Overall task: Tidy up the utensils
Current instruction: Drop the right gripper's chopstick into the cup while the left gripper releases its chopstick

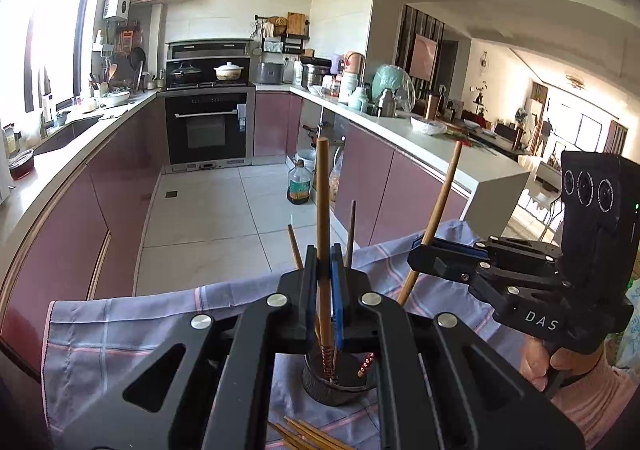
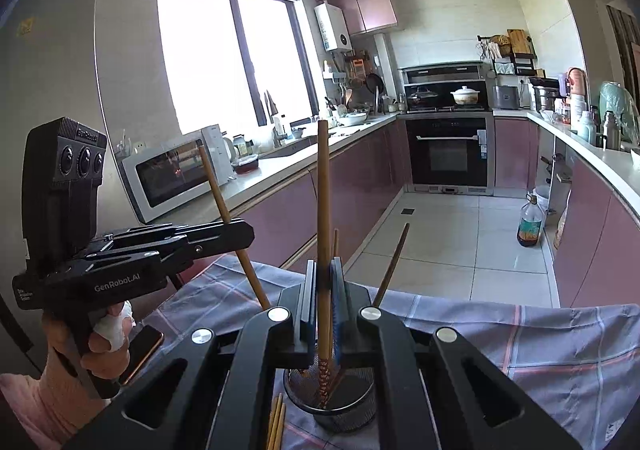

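Note:
Each gripper is shut on one brown wooden chopstick held upright above a black mesh holder point(image 1: 340, 386) point(image 2: 340, 406) on a checked grey cloth point(image 1: 120, 334) point(image 2: 540, 350). My left gripper point(image 1: 325, 274) clamps a chopstick point(image 1: 322, 210) whose patterned tip reaches into the holder. My right gripper point(image 2: 325, 282) clamps another chopstick point(image 2: 323, 210) the same way. The right gripper shows in the left wrist view point(image 1: 420, 250); the left gripper shows in the right wrist view point(image 2: 240, 230). Other chopsticks point(image 2: 390, 270) lean in the holder.
Loose chopsticks point(image 1: 304, 436) point(image 2: 276, 422) lie on the cloth beside the holder. A phone point(image 2: 140, 350) lies at the cloth's left. Purple kitchen cabinets point(image 1: 100, 190), an oven point(image 1: 210, 130), a microwave point(image 2: 176, 174) and an oil bottle point(image 1: 299, 186) on the tiled floor lie beyond.

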### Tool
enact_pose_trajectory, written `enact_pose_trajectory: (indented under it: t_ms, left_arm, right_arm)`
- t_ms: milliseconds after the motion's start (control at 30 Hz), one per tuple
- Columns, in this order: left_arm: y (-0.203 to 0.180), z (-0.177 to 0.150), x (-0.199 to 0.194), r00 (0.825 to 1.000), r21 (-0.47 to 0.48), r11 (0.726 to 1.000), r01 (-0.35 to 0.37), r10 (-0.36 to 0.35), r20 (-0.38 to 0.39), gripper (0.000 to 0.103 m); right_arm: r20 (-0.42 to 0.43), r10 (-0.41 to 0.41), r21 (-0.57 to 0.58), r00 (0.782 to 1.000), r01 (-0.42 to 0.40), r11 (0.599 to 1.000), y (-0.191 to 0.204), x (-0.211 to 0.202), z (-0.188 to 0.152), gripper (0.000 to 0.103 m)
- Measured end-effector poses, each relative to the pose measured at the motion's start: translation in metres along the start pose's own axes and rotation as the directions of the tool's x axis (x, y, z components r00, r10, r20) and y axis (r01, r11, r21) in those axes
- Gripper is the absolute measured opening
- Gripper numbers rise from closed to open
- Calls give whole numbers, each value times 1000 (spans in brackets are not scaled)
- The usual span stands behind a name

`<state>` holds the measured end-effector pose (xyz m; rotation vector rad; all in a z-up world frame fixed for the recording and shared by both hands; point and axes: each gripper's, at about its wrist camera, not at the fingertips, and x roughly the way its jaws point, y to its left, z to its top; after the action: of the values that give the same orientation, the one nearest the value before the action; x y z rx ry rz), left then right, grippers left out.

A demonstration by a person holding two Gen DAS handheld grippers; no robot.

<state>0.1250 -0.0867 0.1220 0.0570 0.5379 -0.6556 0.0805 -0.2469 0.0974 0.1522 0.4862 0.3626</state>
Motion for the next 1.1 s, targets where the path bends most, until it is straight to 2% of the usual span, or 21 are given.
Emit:
enact_pose_trajectory:
  t_ms: [233, 333, 433, 500, 667, 733, 867, 1033, 1100]
  left_arm:
    - [5, -13, 48, 991, 16, 1000, 7, -5, -133, 7]
    - [16, -19, 69, 986, 11, 1000, -1, 3, -169, 7]
    - [23, -22, 86, 982, -5, 1000, -12, 11, -191, 7]
    - [31, -26, 94, 980, -29, 999, -19, 13, -199, 12]
    - [45, -33, 105, 980, -64, 997, -38, 24, -199, 15]
    - [49, -37, 102, 983, -71, 997, -43, 30, -184, 16]
    - [49, -43, 91, 987, -78, 995, -68, 56, -148, 28]
    - [55, -46, 77, 992, -95, 993, -73, 63, -106, 29]
    - [56, -49, 69, 993, -96, 992, -78, 69, -92, 30]
  right_arm:
    - [-129, 16, 75, 992, -7, 997, -20, 35, -19, 5]
    - [-167, 2, 99, 986, 15, 995, -28, 47, -23, 6]
    - [-181, -15, 117, 983, 36, 992, -34, 52, -24, 8]
    - [-179, -28, 123, 983, 51, 991, -36, 53, -23, 11]
    - [-168, -49, 120, 985, 70, 990, -32, 47, -23, 21]
    - [-159, -55, 114, 986, 74, 991, -30, 43, -24, 21]
    - [-137, -55, 97, 989, 69, 993, -23, 32, -28, 28]
    - [-112, -35, 62, 993, 42, 997, -10, 13, -35, 30]
    - [-107, -21, 43, 994, 25, 999, -3, 7, -39, 36]
